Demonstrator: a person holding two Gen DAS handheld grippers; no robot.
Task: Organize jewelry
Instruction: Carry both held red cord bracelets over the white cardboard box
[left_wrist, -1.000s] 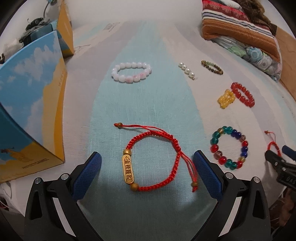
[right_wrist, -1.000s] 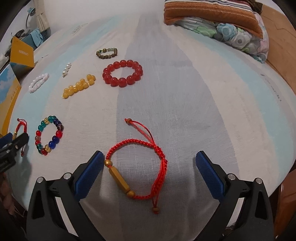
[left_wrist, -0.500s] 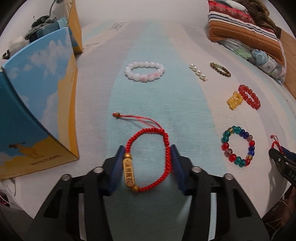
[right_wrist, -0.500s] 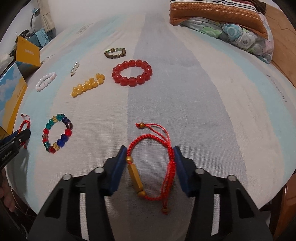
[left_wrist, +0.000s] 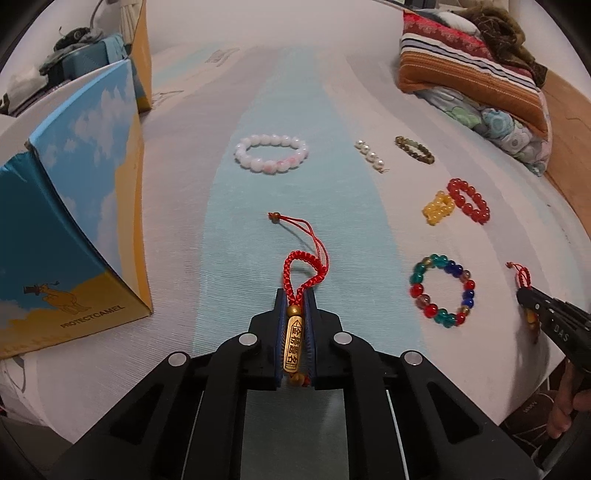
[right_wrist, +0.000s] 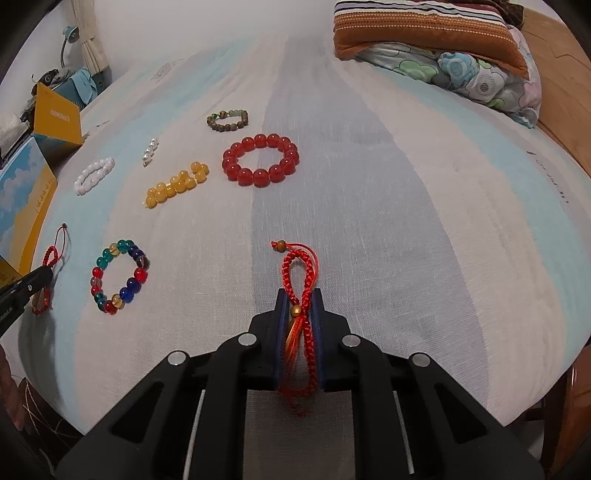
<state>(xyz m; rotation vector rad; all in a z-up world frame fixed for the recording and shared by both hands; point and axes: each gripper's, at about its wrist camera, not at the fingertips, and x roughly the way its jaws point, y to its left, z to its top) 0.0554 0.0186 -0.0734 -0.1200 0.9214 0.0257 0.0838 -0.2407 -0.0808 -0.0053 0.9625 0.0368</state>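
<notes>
My left gripper (left_wrist: 295, 295) is shut on a red cord bracelet (left_wrist: 301, 269) with a gold bar charm (left_wrist: 293, 345); its loop pokes out ahead onto the bedsheet. My right gripper (right_wrist: 298, 295) is shut on a second red cord bracelet (right_wrist: 300, 273) with a gold bead, squeezed flat between the blue pads. Each gripper shows at the edge of the other's view: the right one (left_wrist: 524, 295) at the right, the left one (right_wrist: 46, 275) at the left.
On the striped sheet lie a multicolour bead bracelet (left_wrist: 441, 290), red bead bracelet (right_wrist: 260, 157), yellow bead bracelet (right_wrist: 177, 184), white-pink bracelet (left_wrist: 271, 153), pearl string (left_wrist: 371, 155) and brown-green bracelet (right_wrist: 227, 120). A blue-yellow box (left_wrist: 66, 229) stands left. Folded blankets (left_wrist: 472, 81) lie far right.
Both grippers closed from wide open onto their red cord bracelets, squeezing the loops flat. Both views have shifted slightly forward.
</notes>
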